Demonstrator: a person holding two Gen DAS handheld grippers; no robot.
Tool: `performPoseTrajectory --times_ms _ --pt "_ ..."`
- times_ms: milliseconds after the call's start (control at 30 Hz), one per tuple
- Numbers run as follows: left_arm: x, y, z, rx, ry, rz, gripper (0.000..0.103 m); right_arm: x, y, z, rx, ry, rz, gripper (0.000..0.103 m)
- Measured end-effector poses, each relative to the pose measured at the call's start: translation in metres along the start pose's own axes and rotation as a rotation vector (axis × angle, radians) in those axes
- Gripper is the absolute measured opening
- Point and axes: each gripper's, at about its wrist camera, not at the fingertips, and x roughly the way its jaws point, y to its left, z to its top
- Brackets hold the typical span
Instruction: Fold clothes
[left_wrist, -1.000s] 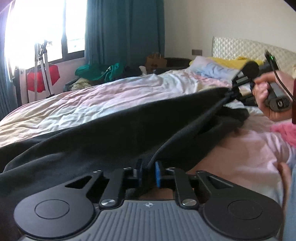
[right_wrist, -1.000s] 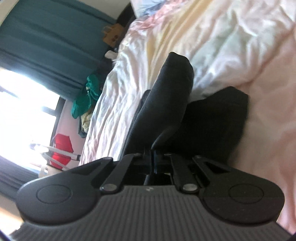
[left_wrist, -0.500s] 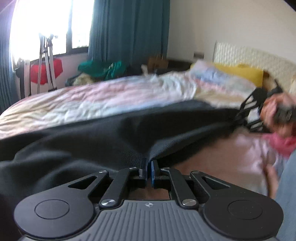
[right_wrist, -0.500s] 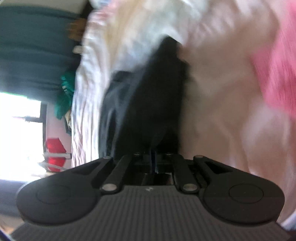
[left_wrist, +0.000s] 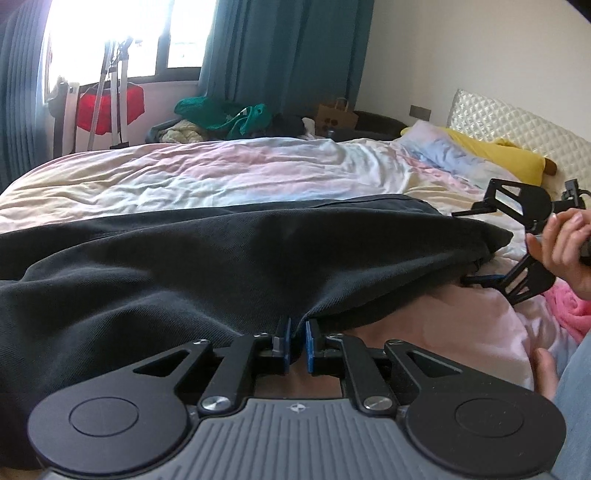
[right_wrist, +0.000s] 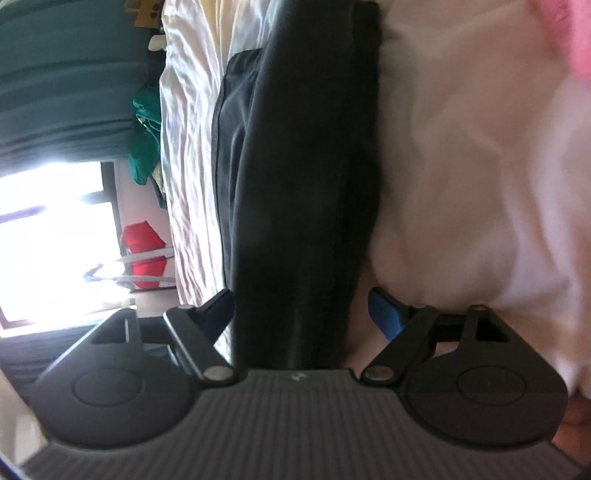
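A black garment (left_wrist: 221, 266) lies folded lengthways across the bed. My left gripper (left_wrist: 296, 345) is shut on its near edge, with cloth pinched between the blue pads. In the left wrist view my right gripper (left_wrist: 465, 247) is held in a hand at the garment's right end, jaws wide apart around that end. In the right wrist view the garment (right_wrist: 306, 184) runs away from my open right gripper (right_wrist: 303, 306) and passes between its spread fingers without being pinched.
The bed (left_wrist: 240, 173) has a crumpled pastel sheet. A pink cloth (left_wrist: 569, 306) lies at the right edge. A yellow pillow (left_wrist: 495, 155) and a quilted headboard (left_wrist: 517, 129) are at the far right. Clothes (left_wrist: 221, 118) are piled beyond the bed, by the curtain.
My right gripper was shut on the garment's end and has now opened. The garment, held up and taut a second ago, has come down onto the bed. My left gripper keeps its grip.
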Motion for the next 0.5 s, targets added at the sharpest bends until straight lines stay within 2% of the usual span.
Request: performPoseTrajectory --times_ms 100,167,267,300,400,500 --pt "0.003 0.005 0.0 -0.029 0.005 -0.01 0.009 0.01 0.002 0.008 0.023 -0.009 0.049 0.083" --pt "0.004 0.007 0.0 -0.051 0.004 -0.016 0.009 0.015 0.004 0.012 0.022 -0.034 0.047 0.082" --pt "0.004 0.009 0.002 -0.068 -0.01 -0.022 0.009 0.022 0.013 0.006 -0.059 -0.086 0.016 0.082" --pt "0.003 0.011 0.002 -0.073 -0.013 -0.027 0.009 0.022 0.017 0.003 -0.087 -0.109 0.018 0.082" --pt "0.001 0.014 0.001 -0.106 -0.013 -0.054 0.008 0.01 0.025 0.006 -0.107 -0.216 0.121 0.082" --pt "0.001 0.019 0.002 -0.153 -0.006 -0.111 0.008 0.004 0.022 0.023 -0.049 -0.284 0.135 0.082"
